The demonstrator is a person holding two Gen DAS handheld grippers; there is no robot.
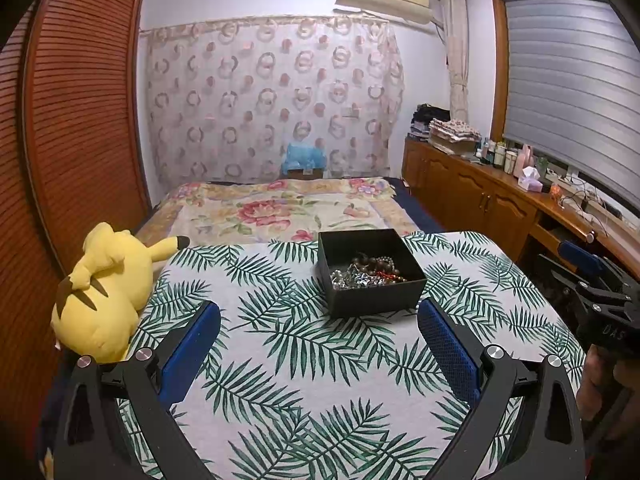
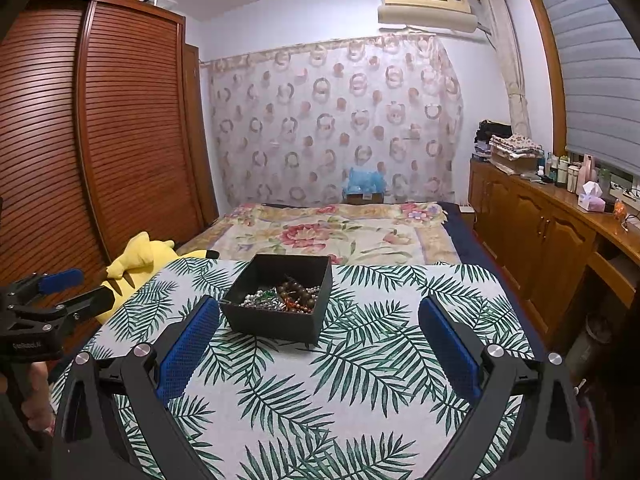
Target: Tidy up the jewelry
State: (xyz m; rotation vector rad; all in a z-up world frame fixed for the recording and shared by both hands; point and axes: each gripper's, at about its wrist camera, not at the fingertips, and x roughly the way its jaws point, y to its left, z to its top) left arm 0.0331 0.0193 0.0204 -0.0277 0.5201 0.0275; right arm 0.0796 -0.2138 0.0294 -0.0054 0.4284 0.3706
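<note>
A black open box (image 1: 376, 300) stands on the leaf-print tablecloth (image 1: 304, 368), holding a heap of jewelry (image 1: 366, 274): dark bead bracelets, silver chains and a red-orange strand. My left gripper (image 1: 318, 314) is open and empty, just short of the box. In the right wrist view the box (image 2: 276, 322) with the jewelry (image 2: 284, 298) sits ahead and left. My right gripper (image 2: 320, 312) is open and empty, its left fingertip (image 2: 204, 316) close beside the box's near left corner. Each gripper shows at the edge of the other's view.
A yellow plush toy (image 1: 100, 296) lies at the table's left edge. A bed with a floral blanket (image 1: 280, 208) is behind the table. A wooden wardrobe (image 2: 100, 140) stands left. A wooden counter (image 2: 560, 220) with bottles runs along the right.
</note>
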